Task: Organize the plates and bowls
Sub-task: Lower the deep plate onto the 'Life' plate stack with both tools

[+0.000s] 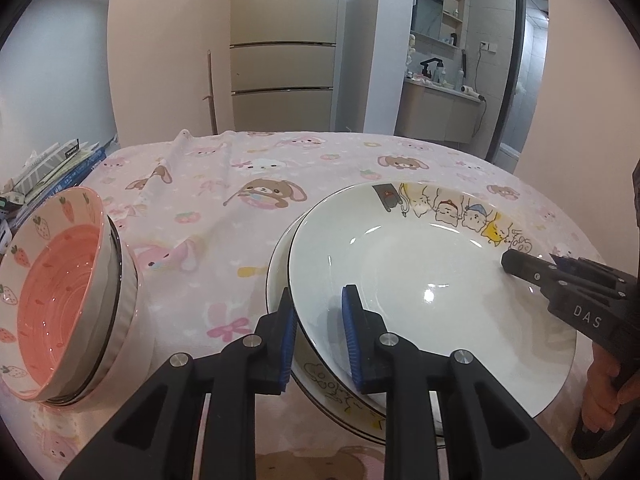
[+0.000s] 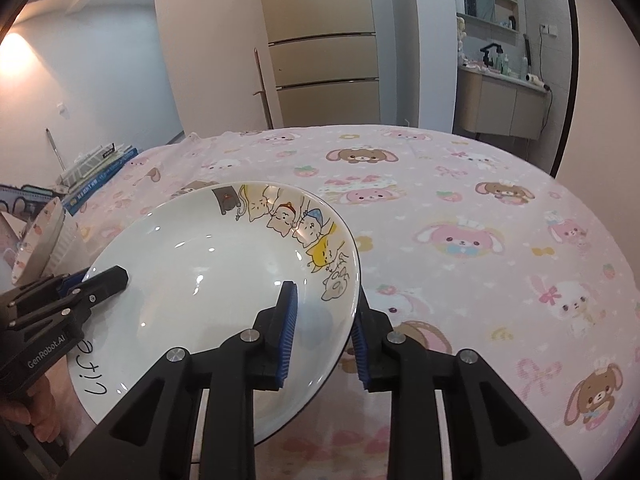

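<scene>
Straddling opposite rims of the top plate point(image 1: 420, 280), the left gripper point(image 1: 320, 328) and right gripper point(image 2: 324, 332) each keep their fingers narrow, one pad inside the rim and one outside; whether the pads press I cannot tell. The plate sits tilted on another plate point(image 1: 276, 276) on the pink cloth point(image 1: 208, 208) — probably being settled onto the pile, two holds keeping it steady. Only the left view shows that lower plate and the stacked pink bowls point(image 1: 60, 292) just beside it — the right view shows "Life" lettering point(image 2: 98, 372) and bare cloth beyond.
</scene>
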Demonstrator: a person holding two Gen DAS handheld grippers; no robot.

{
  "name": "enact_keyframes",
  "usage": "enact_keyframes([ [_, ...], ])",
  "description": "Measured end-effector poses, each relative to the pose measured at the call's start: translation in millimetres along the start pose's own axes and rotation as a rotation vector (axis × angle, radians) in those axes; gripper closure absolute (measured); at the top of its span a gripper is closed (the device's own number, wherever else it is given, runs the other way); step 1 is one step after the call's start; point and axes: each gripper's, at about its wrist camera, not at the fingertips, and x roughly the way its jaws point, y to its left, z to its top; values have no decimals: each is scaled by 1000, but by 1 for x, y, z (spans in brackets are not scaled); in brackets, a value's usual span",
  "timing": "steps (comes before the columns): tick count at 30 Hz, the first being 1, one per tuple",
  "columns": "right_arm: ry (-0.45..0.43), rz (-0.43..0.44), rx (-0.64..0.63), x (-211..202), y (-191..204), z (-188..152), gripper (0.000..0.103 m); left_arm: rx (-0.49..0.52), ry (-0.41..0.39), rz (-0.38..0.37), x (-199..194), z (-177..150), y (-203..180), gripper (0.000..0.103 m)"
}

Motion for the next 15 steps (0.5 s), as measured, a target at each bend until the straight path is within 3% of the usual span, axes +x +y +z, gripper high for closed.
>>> enact_keyframes([
  [3,7,0,13,-2,0,-1,80,-21,47,13,-2,4,-2,79],
  [7,13,14,31,-9,-4,-3,83,-76,99,-25,-2,7,4,80],
  [15,36,32,36,-17,-6,-4,81,-50,90,-17,4,7,2,81],
])
